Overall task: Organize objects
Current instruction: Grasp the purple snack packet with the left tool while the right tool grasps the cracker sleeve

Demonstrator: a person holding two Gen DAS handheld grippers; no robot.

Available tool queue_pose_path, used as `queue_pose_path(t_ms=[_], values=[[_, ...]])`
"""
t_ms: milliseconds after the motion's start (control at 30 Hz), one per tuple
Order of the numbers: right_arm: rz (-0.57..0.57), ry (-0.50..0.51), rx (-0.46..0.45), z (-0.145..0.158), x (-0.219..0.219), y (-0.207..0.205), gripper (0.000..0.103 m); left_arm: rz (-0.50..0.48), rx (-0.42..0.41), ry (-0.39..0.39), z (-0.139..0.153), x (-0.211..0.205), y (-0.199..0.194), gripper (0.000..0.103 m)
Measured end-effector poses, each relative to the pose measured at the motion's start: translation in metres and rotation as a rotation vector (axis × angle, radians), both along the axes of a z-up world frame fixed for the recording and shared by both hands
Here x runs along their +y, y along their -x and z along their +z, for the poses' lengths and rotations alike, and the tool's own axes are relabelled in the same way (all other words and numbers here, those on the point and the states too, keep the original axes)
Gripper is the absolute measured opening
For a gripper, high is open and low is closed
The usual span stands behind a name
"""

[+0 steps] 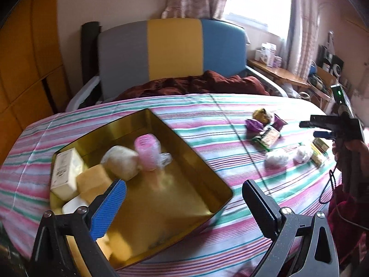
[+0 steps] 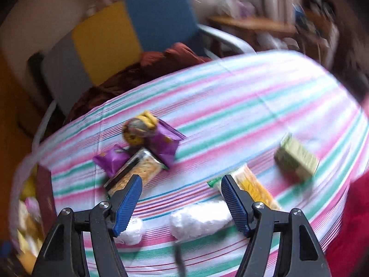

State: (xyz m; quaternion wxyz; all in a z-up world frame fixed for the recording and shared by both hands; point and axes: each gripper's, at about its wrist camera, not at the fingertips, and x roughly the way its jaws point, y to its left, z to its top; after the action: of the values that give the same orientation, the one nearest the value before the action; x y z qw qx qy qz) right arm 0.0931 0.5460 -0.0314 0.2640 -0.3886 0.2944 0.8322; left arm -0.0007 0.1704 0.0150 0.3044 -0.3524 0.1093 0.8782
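A gold tin (image 1: 203, 168) sits on the striped tablecloth (image 1: 207, 115). It holds a white box (image 1: 65, 170), yellow cakes (image 1: 92, 182), a beige wrapped bun (image 1: 122, 161) and a blurred pink wrapped snack (image 1: 147, 150). My left gripper (image 1: 184, 198) hovers over the tin, open, with nothing between its fingers. My right gripper (image 2: 182, 194) is open above a white wrapped roll (image 2: 198, 219) without touching it. It also shows at the right edge of the left wrist view as the right gripper (image 1: 311, 129). Purple packets (image 2: 163, 143), a cracker pack (image 2: 136, 173), a yellow pack (image 2: 253, 184) and a green box (image 2: 295, 159) lie loose on the cloth.
A chair with grey, yellow and blue panels (image 1: 170, 48) stands behind the table with a dark red cloth (image 1: 196, 83) on its seat. A wooden side table (image 1: 276, 71) with boxes is at the back right. A red sleeve (image 2: 352, 219) is at the right edge.
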Motion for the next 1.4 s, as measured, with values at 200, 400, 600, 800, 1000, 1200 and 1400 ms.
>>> queue_pose_path(t_ms=[200, 400, 600, 800, 1000, 1200, 1400], values=[[-0.056, 0.03, 0.024, 0.003, 0.01, -0.011, 0.072, -0.109, -0.015, 0.028, -0.003, 0.055, 0.002, 0.101], [-0.087, 0.091, 0.037, -0.002, 0.02, -0.017, 0.072, -0.215, -0.031, 0.053, -0.009, 0.115, 0.005, 0.101], [-0.063, 0.107, 0.044, -0.002, 0.02, -0.014, 0.072, -0.272, -0.093, 0.058, -0.019, 0.17, 0.022, 0.098], [-0.05, 0.145, 0.062, -0.003, 0.022, -0.016, 0.072, -0.289, -0.095, 0.097, -0.029, 0.217, 0.045, 0.088], [-0.002, 0.165, 0.059, -0.005, 0.017, -0.01, 0.072, -0.318, -0.09, 0.131, -0.035, 0.259, 0.073, 0.088], [0.018, 0.169, 0.057, -0.005, 0.014, -0.009, 0.072, -0.304, -0.196, 0.177, -0.062, 0.296, 0.106, 0.087], [0.016, 0.177, 0.042, -0.008, 0.015, -0.007, 0.072, -0.354, -0.261, 0.21, -0.089, 0.311, 0.116, 0.047]])
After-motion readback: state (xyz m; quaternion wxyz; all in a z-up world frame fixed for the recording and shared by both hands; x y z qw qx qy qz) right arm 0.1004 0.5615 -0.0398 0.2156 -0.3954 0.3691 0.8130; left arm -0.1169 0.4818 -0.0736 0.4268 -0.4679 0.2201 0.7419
